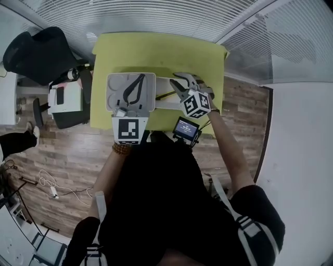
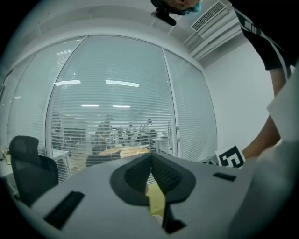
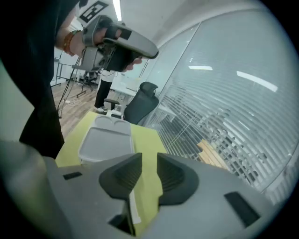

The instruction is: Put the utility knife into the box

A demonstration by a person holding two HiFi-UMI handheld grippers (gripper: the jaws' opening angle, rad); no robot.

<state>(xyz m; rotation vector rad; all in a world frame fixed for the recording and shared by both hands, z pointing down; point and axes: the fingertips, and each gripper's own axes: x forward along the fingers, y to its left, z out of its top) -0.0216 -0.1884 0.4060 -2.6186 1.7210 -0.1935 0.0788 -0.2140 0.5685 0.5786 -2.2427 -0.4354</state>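
Note:
A grey box [image 1: 115, 88] lies on the yellow-green table [image 1: 156, 52]; in the right gripper view the box [image 3: 105, 140] shows a flat closed top. My left gripper [image 1: 140, 78] hovers over it, pointing at the window, its jaws meeting at the tips with nothing seen between them [image 2: 150, 161]. My right gripper [image 1: 179, 85] hangs to the right of the box, tilted down. Its jaws [image 3: 149, 168] stand apart and empty. A thin dark object [image 1: 165, 95] lies beside a white strip [image 1: 167, 102]; whether it is the knife I cannot tell.
A black office chair [image 1: 39, 52] and a small cabinet [image 1: 65, 98] stand left of the table. Glass walls with blinds [image 1: 156, 15] close off the far side. Cables [image 1: 49, 184] lie on the wooden floor. A small screen [image 1: 186, 128] is at the near table edge.

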